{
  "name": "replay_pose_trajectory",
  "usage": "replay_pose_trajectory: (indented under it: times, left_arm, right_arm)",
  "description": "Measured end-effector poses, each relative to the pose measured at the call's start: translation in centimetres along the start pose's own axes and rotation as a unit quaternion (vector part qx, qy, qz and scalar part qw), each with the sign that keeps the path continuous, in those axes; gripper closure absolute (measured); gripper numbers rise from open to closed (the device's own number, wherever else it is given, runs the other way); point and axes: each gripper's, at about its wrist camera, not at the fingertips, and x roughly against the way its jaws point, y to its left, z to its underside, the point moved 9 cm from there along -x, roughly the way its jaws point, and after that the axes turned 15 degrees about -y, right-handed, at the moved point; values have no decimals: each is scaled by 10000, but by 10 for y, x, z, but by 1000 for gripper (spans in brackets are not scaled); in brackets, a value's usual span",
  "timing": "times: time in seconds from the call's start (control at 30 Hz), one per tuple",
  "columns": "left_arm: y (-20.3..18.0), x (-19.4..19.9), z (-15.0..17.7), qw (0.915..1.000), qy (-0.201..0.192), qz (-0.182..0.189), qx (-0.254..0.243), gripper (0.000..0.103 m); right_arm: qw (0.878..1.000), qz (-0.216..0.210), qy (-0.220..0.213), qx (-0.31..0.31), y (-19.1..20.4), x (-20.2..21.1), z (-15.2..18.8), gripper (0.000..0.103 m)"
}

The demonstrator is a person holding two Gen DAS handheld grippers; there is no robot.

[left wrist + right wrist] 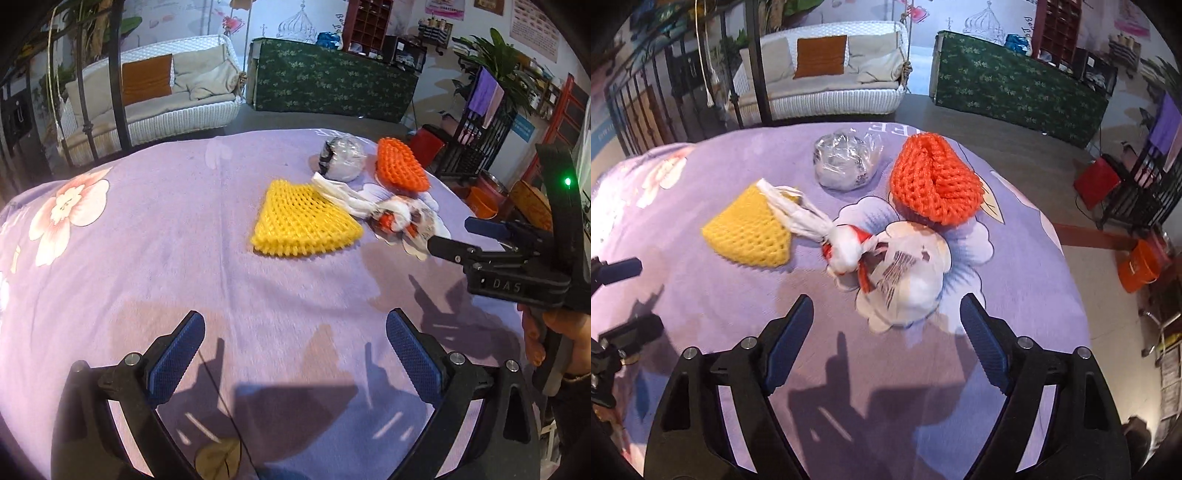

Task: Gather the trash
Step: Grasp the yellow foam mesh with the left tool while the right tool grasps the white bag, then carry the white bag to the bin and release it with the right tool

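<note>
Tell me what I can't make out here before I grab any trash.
- White tied bag: contents hidden by its plastic, both views.
- Clear wrapped ball: inside blurred by crinkled film.
- Orange foam net: underside hidden, both views.
- Right claw: tips overlap the bag in left view; contact unclear.

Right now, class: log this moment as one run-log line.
left tool: open, empty | right tool: open, empty, nearing white bag | untouched: yellow net, orange net, clear wrap ball

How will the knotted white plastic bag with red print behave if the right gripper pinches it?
The knotted white plastic bag looks thin and crumpled, so it will probably squash and hang floppy. It seems light, likely sliding on the purple cloth if nudged. The open right gripper might grip its knot best.
</note>
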Motion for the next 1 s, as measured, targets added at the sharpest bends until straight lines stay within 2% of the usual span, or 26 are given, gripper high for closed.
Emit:
replay_pose_trajectory:
  times: [0.1, 0.17, 0.27, 0.33, 0.4, 0.5, 0.53, 0.7, 0.77, 1.0]
  left_arm:
    - [3, -21, -9, 9997, 117, 72, 203, 6]
    - [7, -36, -14, 9997, 157, -40, 173, 6]
    - [11, -57, -26, 9995, 129, -232, 172, 6]
    - [10, -71, -30, 9992, 220, -130, 292, 6]
    - [7, -81, -28, 9986, 340, -25, 409, 11]
    - [4, -90, -22, 9979, 419, -54, 490, 18]
    - [2, -88, -21, 9981, 367, -77, 480, 20]
    - [-13, -73, -22, 9992, 255, 44, 309, 56]
    - [-16, -69, -21, 9992, 261, 93, 300, 61]
    - [-16, -37, -22, 9983, 66, 234, 527, 66]
  right_arm:
    - [9996, 53, 80, 262, 1, -17, -1, 30]
    - [9992, 93, 135, 375, 0, -26, 0, 35]
    - [9988, 98, 296, 383, -3, -36, 5, 56]
    - [9990, 88, 255, 356, -4, -34, 3, 62]
    - [9990, 78, 258, 352, -6, -32, 4, 76]
    - [9992, 94, 248, 295, -8, -27, 5, 88]
    - [9993, 97, 242, 262, -8, -28, 6, 89]
    - [9997, 131, 215, -1, -11, -21, 8, 93]
    - [9996, 138, 212, -83, -11, -17, 9, 93]
    - [9992, 141, 140, -358, -14, 18, 20, 94]
